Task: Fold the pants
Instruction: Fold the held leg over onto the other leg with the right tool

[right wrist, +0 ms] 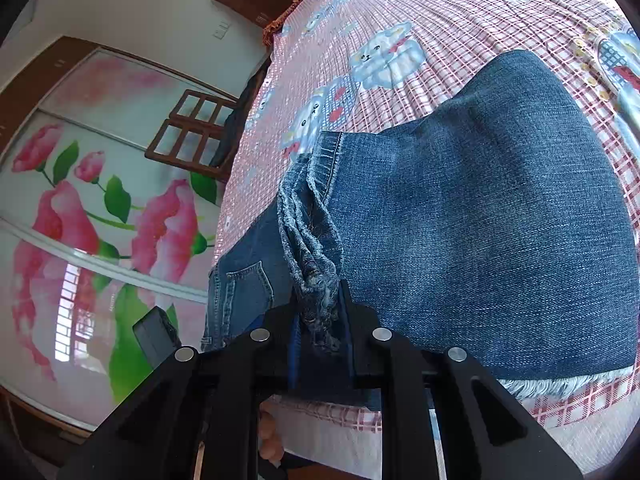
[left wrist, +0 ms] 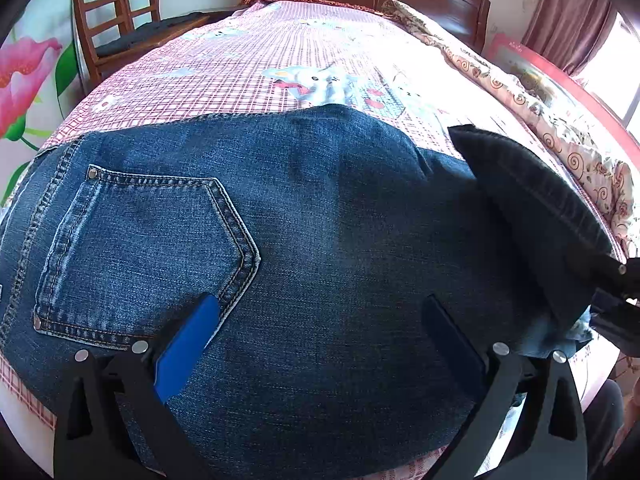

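Left wrist view: hovering over the jeans, lying flat on the bed with the back pocket facing up. Left tongs standing spread wide, fingers apart above the denim, pinching nothing. Showing at the right edge a lifted dark flap of leg fabric, raised off the bed by the other tool. Keeping the left tongs low and near the seat area, ready for pressing the lower layer flat while the fold is being carried over. Avoiding snagging the blue finger pad on the pocket stitching.

Right wrist view: right tongs pressed together, pinching the frayed hem end of the jeans, bunched into several layers between the fingers. Denim rising from the checked bed sheet toward the tool, with the pocket end visible further down at the left. Judging the step in hand as carrying the leg ends toward the waistband. Doing it well likely means:
- holding all hem layers together, not letting one slip out;
- moving in a smooth arc, keeping the fabric lightly taut;
- aligning the hem edge with the waistband before lowering;
- releasing only once the layer is lying flat, without a twisted edge.

Risking a skewed fold if the bunched hem is set down unspread.
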`<state>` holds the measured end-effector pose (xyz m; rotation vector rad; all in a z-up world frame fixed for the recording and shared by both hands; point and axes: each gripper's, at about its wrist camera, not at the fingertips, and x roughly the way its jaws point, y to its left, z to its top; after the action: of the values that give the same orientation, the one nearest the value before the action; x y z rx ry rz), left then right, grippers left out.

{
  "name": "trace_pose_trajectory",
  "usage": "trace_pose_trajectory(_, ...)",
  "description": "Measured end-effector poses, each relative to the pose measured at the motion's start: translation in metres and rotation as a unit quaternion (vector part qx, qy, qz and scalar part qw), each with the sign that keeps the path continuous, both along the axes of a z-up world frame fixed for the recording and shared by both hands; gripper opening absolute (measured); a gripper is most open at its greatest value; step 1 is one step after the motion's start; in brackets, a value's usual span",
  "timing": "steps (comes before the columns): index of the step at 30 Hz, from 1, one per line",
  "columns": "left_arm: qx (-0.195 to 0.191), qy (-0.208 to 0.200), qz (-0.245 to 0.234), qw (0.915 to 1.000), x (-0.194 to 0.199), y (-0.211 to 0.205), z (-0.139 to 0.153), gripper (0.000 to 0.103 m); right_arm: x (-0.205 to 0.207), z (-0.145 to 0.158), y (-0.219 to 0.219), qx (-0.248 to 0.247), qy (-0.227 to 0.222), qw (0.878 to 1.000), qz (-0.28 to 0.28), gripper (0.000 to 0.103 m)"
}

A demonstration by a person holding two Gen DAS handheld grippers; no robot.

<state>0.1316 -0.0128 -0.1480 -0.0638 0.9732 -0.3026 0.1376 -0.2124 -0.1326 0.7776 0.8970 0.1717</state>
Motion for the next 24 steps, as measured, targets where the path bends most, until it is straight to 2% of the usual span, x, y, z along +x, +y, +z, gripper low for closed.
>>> trace_pose_trajectory(3,-0.003,-0.002,-0.003,1.0000,0.000,0.000,-0.001,0.101,0.002,0.002,0.009,-0.019,0.000,1.000,0.006,0.016)
trace_pose_trajectory(8,0.005,-0.005,-0.002,1.0000,0.001,-0.003,-0.001,0.101,0.008,-0.004,0.023,-0.090,0.011,0.996,0.020,0.016)
trace_pose_trajectory(11,-0.035,0.004,0.005,0.9994,0.003,0.008,0.003,0.101,0.012,-0.009,0.036,-0.140,0.015,0.989,0.039,0.016)
trace_pose_trajectory(14,-0.102,0.024,0.023,0.9942,0.008,0.026,0.007,0.101,0.013,-0.017,0.041,-0.176,0.019,0.983,0.055,0.016)
trace_pose_trajectory(16,-0.135,0.036,0.035,0.9896,0.012,0.035,0.007,0.101,0.014,-0.018,0.051,-0.222,0.013,0.972,0.073,0.016)
trace_pose_trajectory(17,-0.136,0.039,0.036,0.9893,0.012,0.035,0.007,0.101,0.015,-0.017,0.055,-0.235,0.012,0.969,0.076,0.016)
trace_pose_trajectory(18,-0.131,0.040,0.035,0.9900,0.013,0.033,0.006,0.101,0.016,-0.015,0.059,-0.250,0.010,0.965,0.080,0.016)
trace_pose_trajectory(21,-0.100,0.034,0.029,0.9940,0.012,0.024,0.002,0.101,0.020,-0.023,0.076,-0.325,0.028,0.939,0.112,0.017)
trace_pose_trajectory(22,-0.091,0.030,0.027,0.9951,0.011,0.020,0.000,0.101,0.019,-0.025,0.082,-0.350,0.021,0.928,0.124,0.020)
trace_pose_trajectory(23,-0.083,0.027,0.025,0.9959,0.010,0.018,-0.001,0.101,0.016,-0.026,0.089,-0.369,0.013,0.919,0.138,0.028)
trace_pose_trajectory(24,-0.077,0.024,0.023,0.9964,0.010,0.016,-0.001,0.101,0.014,-0.025,0.094,-0.370,0.012,0.916,0.153,0.035)
